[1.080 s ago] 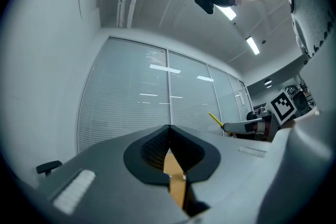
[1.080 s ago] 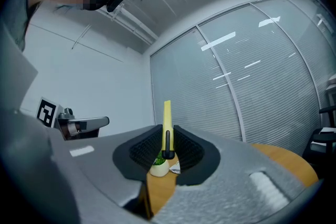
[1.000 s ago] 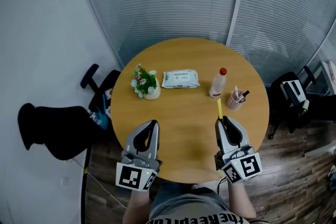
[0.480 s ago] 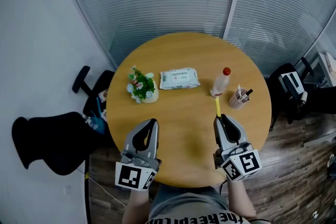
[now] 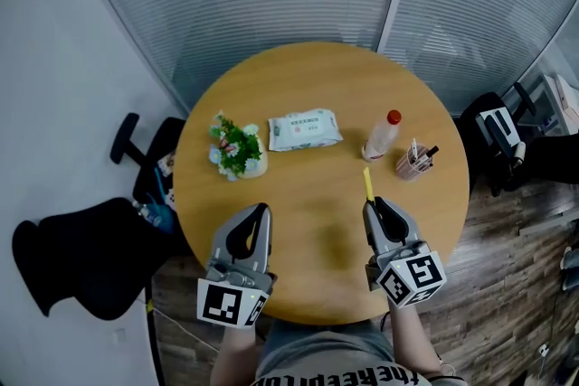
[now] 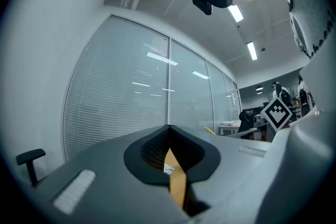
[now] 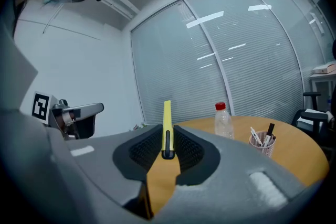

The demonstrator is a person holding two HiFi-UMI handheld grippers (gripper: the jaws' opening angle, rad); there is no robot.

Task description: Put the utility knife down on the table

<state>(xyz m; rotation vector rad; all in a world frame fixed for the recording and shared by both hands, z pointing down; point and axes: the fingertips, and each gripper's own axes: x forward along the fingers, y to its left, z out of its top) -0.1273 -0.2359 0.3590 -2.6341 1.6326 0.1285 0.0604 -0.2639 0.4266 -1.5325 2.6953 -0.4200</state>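
A: Utility knife (image 5: 368, 183)?
B: Yellow, slim, stiff, probably light. Rear end clamped in right gripper (image 5: 374, 205), centre-right, over table (image 5: 308, 95). A mid-handle grip would be steadier. Left gripper (image 5: 261, 214): jaws together, empty.
A: Containers?
B: Pink cup (image 5: 412, 165): pens. Bottle (image 5: 381, 138): capped.

Both grippers are held side by side in the lower middle of the head view, jaws pointed up the frame. The left gripper (image 5: 262, 211) is seen with its jaws closed tip to tip, nothing between them. The right gripper (image 5: 370, 206) is clamped on a utility knife (image 5: 368, 183), which juts past the jaw tips. Forearms (image 5: 409, 344) are glimpsed at the bottom edge.
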